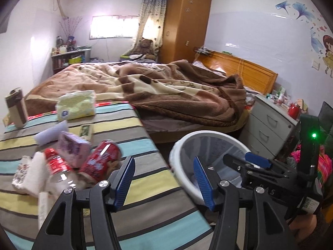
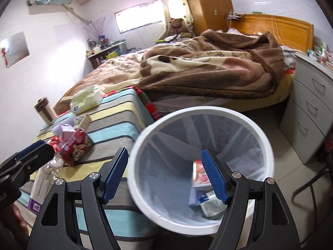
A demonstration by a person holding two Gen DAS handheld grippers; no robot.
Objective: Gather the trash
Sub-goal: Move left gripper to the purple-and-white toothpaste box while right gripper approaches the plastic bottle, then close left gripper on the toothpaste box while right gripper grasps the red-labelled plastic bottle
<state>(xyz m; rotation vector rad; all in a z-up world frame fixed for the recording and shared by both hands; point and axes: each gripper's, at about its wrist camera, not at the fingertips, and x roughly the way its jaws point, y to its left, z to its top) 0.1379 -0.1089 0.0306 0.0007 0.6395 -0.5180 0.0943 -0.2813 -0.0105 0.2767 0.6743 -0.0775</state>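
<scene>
Over the white bin point(image 2: 199, 166) at lower centre, the right gripper point(image 2: 164, 177) hangs with fingers wide apart, empty; wrappers lie inside. Left gripper point(image 1: 164, 179), likewise spread and empty, likely next grasps the red packet point(image 1: 101, 160) on the striped table point(image 1: 145, 187), lower left.

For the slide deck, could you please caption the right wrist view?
Open right gripper poised over the white trash bin, discarded packets already inside, more trash waiting on the striped bedcover.

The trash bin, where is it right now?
The trash bin stands on the floor beside the striped table, directly below the open right gripper.
</scene>
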